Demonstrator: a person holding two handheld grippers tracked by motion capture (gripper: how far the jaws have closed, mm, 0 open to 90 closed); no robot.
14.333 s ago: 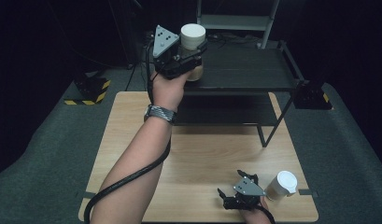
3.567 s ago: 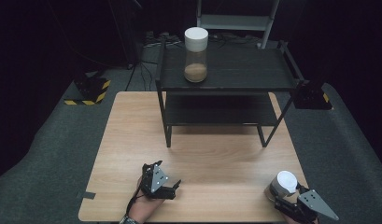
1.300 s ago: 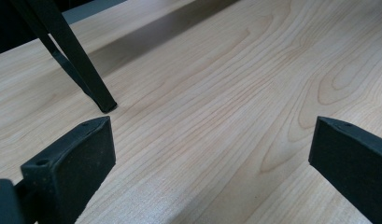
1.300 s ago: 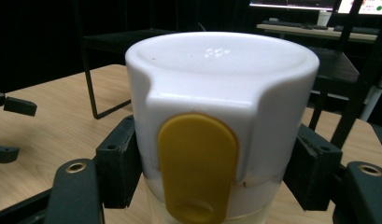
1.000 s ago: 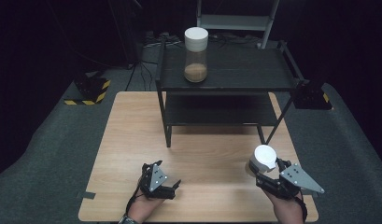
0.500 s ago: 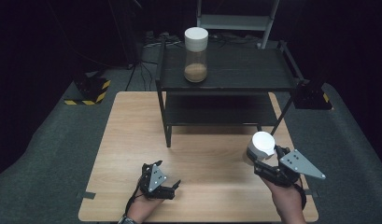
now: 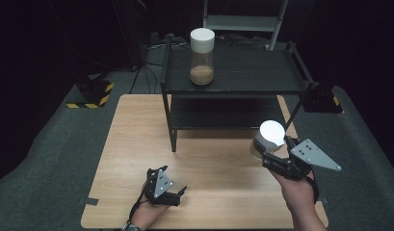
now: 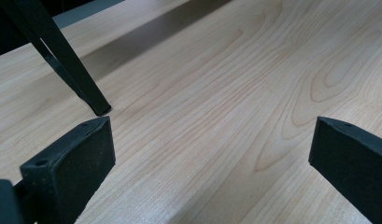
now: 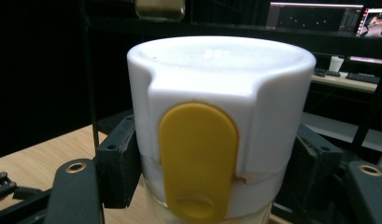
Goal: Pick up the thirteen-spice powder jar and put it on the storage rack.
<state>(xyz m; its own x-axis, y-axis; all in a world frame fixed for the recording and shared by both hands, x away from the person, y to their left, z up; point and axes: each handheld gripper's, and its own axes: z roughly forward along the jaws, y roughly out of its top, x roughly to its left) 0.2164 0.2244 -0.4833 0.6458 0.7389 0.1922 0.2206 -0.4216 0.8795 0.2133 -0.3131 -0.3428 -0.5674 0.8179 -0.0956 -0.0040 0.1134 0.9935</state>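
A clear jar with a white lid (image 7: 271, 133) is held above the table's right side, and my right gripper (image 7: 274, 153) is shut on it. In the right gripper view the white lid (image 9: 216, 88) carries a yellow tab (image 9: 198, 158), with a black jaw on each side of the jar. A second jar (image 7: 202, 56), white-lidded with brown contents at its bottom, stands on the top of the black shelf (image 7: 252, 77). My left gripper (image 7: 173, 196) rests low near the table's front edge, open, with bare wood (image 8: 212, 107) between its jaws.
The black two-level shelf stands at the back of the wooden table (image 7: 137, 139); one of its legs (image 8: 69, 70) is close ahead of the left gripper. A yellow-and-black striped block (image 7: 91, 94) lies on the floor at the left.
My right gripper has lifted the white-lidded jar and carried it up and back toward the shelf, from the table's front right corner. The left gripper has stayed still.
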